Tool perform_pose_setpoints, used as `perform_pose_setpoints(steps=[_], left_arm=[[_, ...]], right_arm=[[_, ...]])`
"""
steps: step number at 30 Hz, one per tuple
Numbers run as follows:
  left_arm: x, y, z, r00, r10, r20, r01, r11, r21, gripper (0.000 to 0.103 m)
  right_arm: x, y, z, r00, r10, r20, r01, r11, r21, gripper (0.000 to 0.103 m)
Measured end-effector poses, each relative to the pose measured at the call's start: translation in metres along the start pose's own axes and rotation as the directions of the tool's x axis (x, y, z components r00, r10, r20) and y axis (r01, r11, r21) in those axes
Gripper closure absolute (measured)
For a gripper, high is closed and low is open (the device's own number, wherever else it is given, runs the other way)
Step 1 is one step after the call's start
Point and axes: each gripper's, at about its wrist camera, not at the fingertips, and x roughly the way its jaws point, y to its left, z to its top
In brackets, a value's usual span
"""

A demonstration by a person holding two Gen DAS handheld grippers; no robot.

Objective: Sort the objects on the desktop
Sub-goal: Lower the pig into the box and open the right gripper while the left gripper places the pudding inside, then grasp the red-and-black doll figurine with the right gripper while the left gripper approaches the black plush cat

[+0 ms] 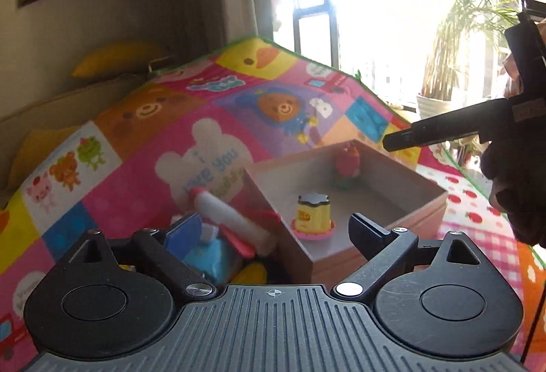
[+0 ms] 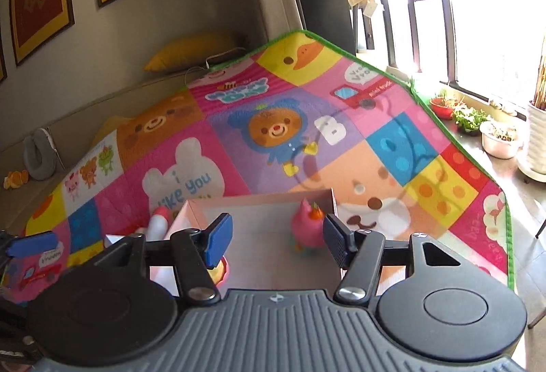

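Left of the cardboard box [image 1: 419,201], a white toy bottle [image 1: 232,218] is lying in the toy pile: light, rigid, smooth; grip mid-body. The left gripper [image 1: 273,228] is standing wide open, empty. The right gripper [image 2: 276,239] is hovering half open, empty, above 2 boxed toys.

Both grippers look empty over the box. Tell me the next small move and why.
Probably swing the left gripper left and down toward the white tube with the red cap. Both it and the right gripper are open and empty, the yellow toy and pink toy already sit in the box, and that pile remains outside.
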Motion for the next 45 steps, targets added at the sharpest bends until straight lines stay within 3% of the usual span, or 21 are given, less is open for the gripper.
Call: perform_pose_setpoints(steps=[4, 8, 12, 15, 19, 20, 22, 23, 26, 28, 31, 35, 41, 45], left_arm=[[-0.005, 0.013, -0.04, 0.996, 0.031, -0.088, -0.031, 1.0, 0.0, 0.006], [-0.009, 0.032, -0.06, 0.989, 0.052, -0.139, -0.06, 0.997, -0.052, 0.006], [-0.019, 0.056, -0.066, 0.98, 0.136, -0.149, -0.152, 0.983, -0.103, 0.003], [-0.026, 0.083, -0.066, 0.967, 0.198, -0.157, -0.225, 0.959, -0.174, 0.003], [-0.035, 0.109, -0.066, 0.96, 0.225, -0.164, -0.262, 0.929, -0.261, 0.003], [-0.037, 0.112, -0.066, 0.96, 0.224, -0.165, -0.263, 0.926, -0.272, 0.002], [-0.039, 0.113, -0.067, 0.961, 0.219, -0.167, -0.26, 0.924, -0.281, 0.002], [-0.039, 0.111, -0.068, 0.962, 0.216, -0.168, -0.256, 0.925, -0.281, 0.002], [-0.039, 0.106, -0.069, 0.965, 0.199, -0.168, -0.24, 0.929, -0.28, 0.002], [-0.037, 0.101, -0.068, 0.968, 0.19, -0.167, -0.23, 0.934, -0.274, 0.001], [-0.031, 0.092, -0.065, 0.972, 0.169, -0.161, -0.207, 0.944, -0.256, 0.001], [-0.012, 0.075, -0.054, 0.979, 0.155, -0.133, -0.18, 0.964, -0.196, 0.001], [0.023, 0.058, -0.018, 0.975, 0.215, -0.048, -0.219, 0.971, -0.095, 0.001], [0.039, 0.053, -0.017, 0.982, 0.162, -0.099, -0.169, 0.983, -0.066, 0.004]], right_arm=[[0.01, 0.009, -0.028, 0.998, -0.014, -0.054, 0.011, 0.999, -0.052, 0.044], [0.0, 0.047, -0.047, 1.0, -0.003, -0.012, 0.0, 0.978, -0.21, 0.044], [-0.02, 0.101, -0.066, 0.991, 0.131, 0.007, -0.119, 0.921, -0.37, 0.046], [-0.021, 0.137, -0.086, 0.964, 0.252, -0.087, -0.265, 0.863, -0.429, 0.051], [-0.006, 0.176, -0.112, 0.951, 0.268, -0.152, -0.308, 0.804, -0.508, 0.049], [0.0, 0.182, -0.115, 0.947, 0.27, -0.173, -0.321, 0.804, -0.501, 0.046], [0.014, 0.19, -0.118, 0.94, 0.268, -0.212, -0.338, 0.816, -0.469, 0.03], [0.019, 0.193, -0.12, 0.942, 0.256, -0.217, -0.33, 0.823, -0.462, 0.03], [0.03, 0.199, -0.127, 0.942, 0.233, -0.243, -0.322, 0.833, -0.449, 0.031], [0.03, 0.197, -0.131, 0.948, 0.217, -0.233, -0.304, 0.833, -0.462, 0.04], [0.012, 0.186, -0.13, 0.94, 0.247, -0.234, -0.33, 0.828, -0.453, 0.04], [-0.025, 0.162, -0.13, 0.949, 0.244, -0.199, -0.311, 0.824, -0.474, 0.04], [-0.059, 0.112, -0.137, 0.979, 0.13, -0.159, -0.187, 0.885, -0.427, 0.04], [-0.065, 0.085, -0.145, 0.984, 0.077, -0.159, -0.129, 0.929, -0.348, 0.04]])
